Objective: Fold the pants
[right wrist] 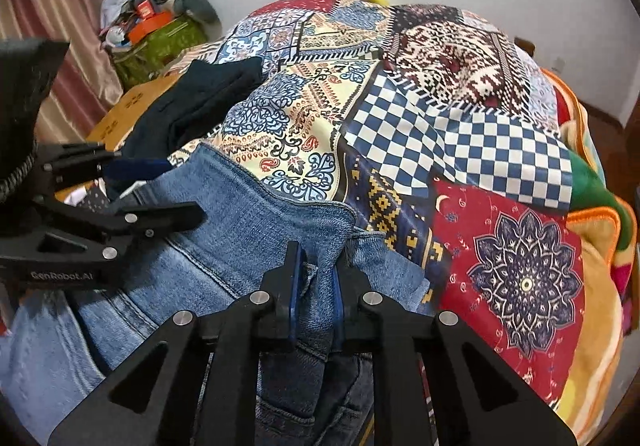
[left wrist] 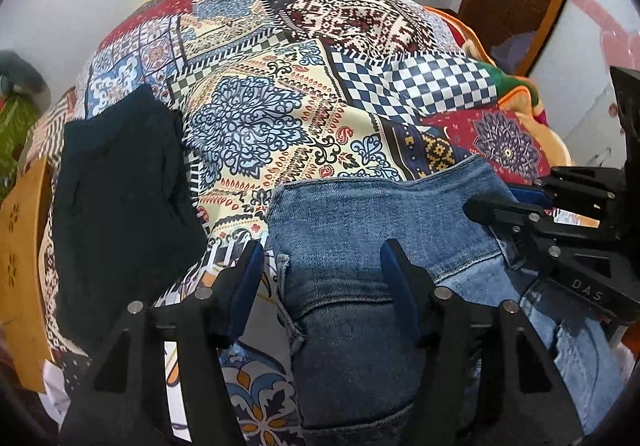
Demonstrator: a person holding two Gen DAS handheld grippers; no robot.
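Blue jeans lie on a bed covered by a patchwork-patterned sheet. My left gripper stands wide across the jeans' left edge: one blue pad sits at the hem side and the other on top, with a thick hump of denim squeezed between them. It also shows at the left of the right wrist view, as the left gripper. My right gripper is shut on a narrow pinch of denim at the jeans' right corner. It appears at the right of the left wrist view, as the right gripper.
A dark folded garment lies on the sheet left of the jeans. A wooden bed board borders the left side. An orange blanket is bunched at the right. A green bag of clutter stands by the wall.
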